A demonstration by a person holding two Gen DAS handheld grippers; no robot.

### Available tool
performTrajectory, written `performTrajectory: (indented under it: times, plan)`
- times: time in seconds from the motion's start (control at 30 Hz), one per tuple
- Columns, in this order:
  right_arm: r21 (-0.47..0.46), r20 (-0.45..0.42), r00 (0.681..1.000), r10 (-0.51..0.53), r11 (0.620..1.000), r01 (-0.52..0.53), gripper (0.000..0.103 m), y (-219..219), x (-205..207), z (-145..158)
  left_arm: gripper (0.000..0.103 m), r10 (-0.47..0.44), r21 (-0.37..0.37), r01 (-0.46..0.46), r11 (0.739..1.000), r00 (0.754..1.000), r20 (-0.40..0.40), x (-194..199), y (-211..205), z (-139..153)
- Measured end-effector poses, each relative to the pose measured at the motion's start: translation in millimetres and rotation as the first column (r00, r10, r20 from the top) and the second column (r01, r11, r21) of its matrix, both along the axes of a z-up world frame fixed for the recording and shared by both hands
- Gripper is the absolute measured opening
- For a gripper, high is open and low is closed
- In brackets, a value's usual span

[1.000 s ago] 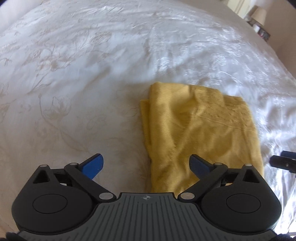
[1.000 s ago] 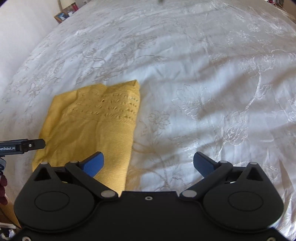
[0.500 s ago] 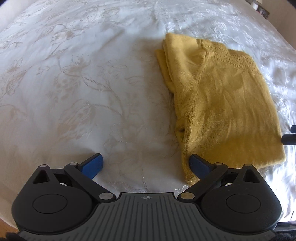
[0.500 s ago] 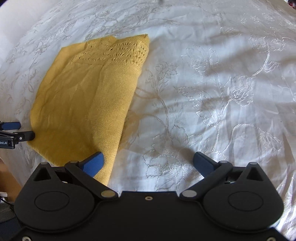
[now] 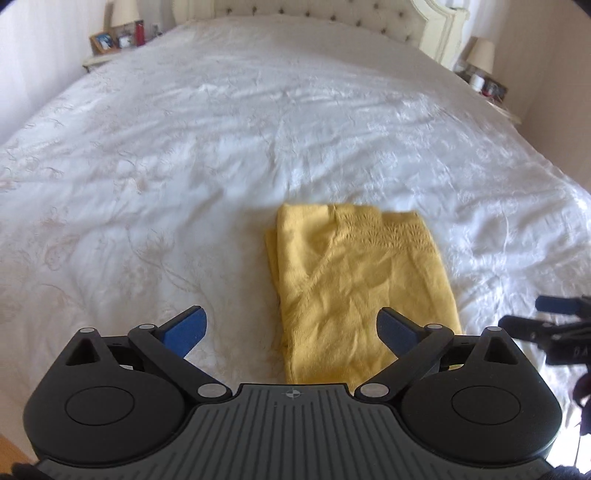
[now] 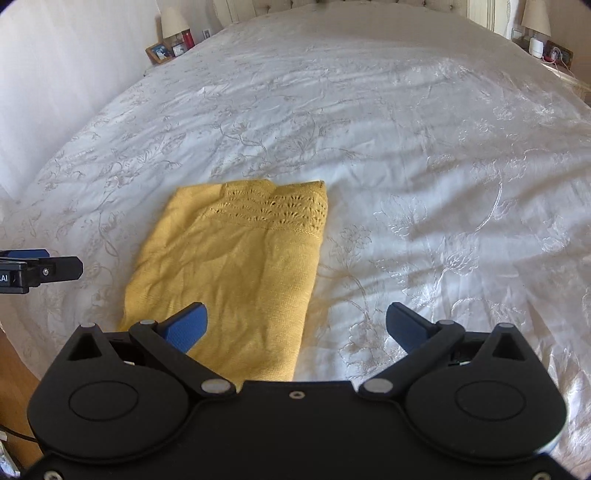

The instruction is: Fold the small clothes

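Observation:
A yellow knitted garment (image 5: 362,280) lies folded into a rectangle near the front edge of the white bed; its lacy band (image 6: 280,210) faces the headboard. My left gripper (image 5: 291,328) hovers open above the garment's near left corner, holding nothing. My right gripper (image 6: 297,325) is open too, above the garment's near right edge, and empty. In the left wrist view the right gripper (image 5: 554,314) pokes in at the right edge, and the left gripper (image 6: 40,266) shows at the left edge of the right wrist view.
The white embroidered bedspread (image 5: 221,147) fills both views. A tufted headboard (image 5: 314,9) stands at the far end. Bedside tables carry a lamp (image 5: 480,55) on the right and a lamp (image 6: 173,22) with photo frames on the left. Wooden floor (image 6: 14,376) shows at bottom left.
Both grippers have lifted and pulled back from the garment, tilting up so the whole bed and headboard come into view. The garment lies as before.

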State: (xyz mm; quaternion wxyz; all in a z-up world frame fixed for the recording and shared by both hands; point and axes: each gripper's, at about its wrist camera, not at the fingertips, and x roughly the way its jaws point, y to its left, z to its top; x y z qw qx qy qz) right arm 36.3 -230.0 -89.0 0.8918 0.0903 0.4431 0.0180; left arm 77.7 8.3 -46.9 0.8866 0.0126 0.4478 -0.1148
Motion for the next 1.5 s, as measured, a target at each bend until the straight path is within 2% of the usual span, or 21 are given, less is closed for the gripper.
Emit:
performTrajectory:
  times: [0.13,0.23,0.47,0.57,0.77,0.87,0.97,1.17,1.5]
  plan:
    - [0.002,0.038,0.999,-0.005,1.000,0.005,0.102,13.4,-15.3,13.6,0.100,0.074,0.148,-0.075,0.986,0.997,0.017,-11.4,-7.8,14.3]
    - [0.014,0.088,0.996,0.006,1.000,-0.008,0.102,22.9,-29.0,26.1,0.100,0.076,0.193,-0.080,0.978,0.997,0.026,-22.0,-8.6,20.2]
    - [-0.076,0.157,0.987,-0.034,0.996,0.047,0.102,48.3,-58.4,53.2,0.098,0.068,0.142,-0.065,0.988,0.998,-0.015,-49.6,-0.2,31.1]
    - [-0.045,0.158,0.987,-0.043,0.998,0.050,0.102,50.1,-67.6,59.7,0.097,0.061,0.138,-0.059,0.989,0.998,-0.012,-60.7,-0.1,34.0]
    - [-0.045,0.058,0.990,-0.131,0.990,0.134,0.102,53.5,-74.6,61.6,0.097,0.071,0.168,-0.070,0.983,0.997,-0.004,-78.6,-5.9,39.8]
    - [-0.018,0.062,0.991,-0.122,0.992,0.124,0.102,55.8,-82.7,65.8,0.097,0.063,0.193,-0.065,0.979,0.998,0.015,-84.4,-8.3,43.7]
    - [-0.005,0.059,0.991,-0.119,0.993,0.120,0.102,59.5,-87.3,70.2,0.097,0.054,0.182,-0.056,0.982,0.998,0.012,-88.5,-8.6,46.8]
    - [0.009,0.068,0.989,-0.132,0.991,0.132,0.102,64.5,-94.0,79.8,0.096,0.078,0.140,-0.074,0.987,0.997,-0.027,-92.0,-2.8,51.5]
    - [0.009,0.073,0.987,-0.145,0.989,0.144,0.102,72.8,-99.8,88.4,0.096,0.113,0.132,-0.101,0.986,0.990,-0.086,-98.1,11.6,47.9]
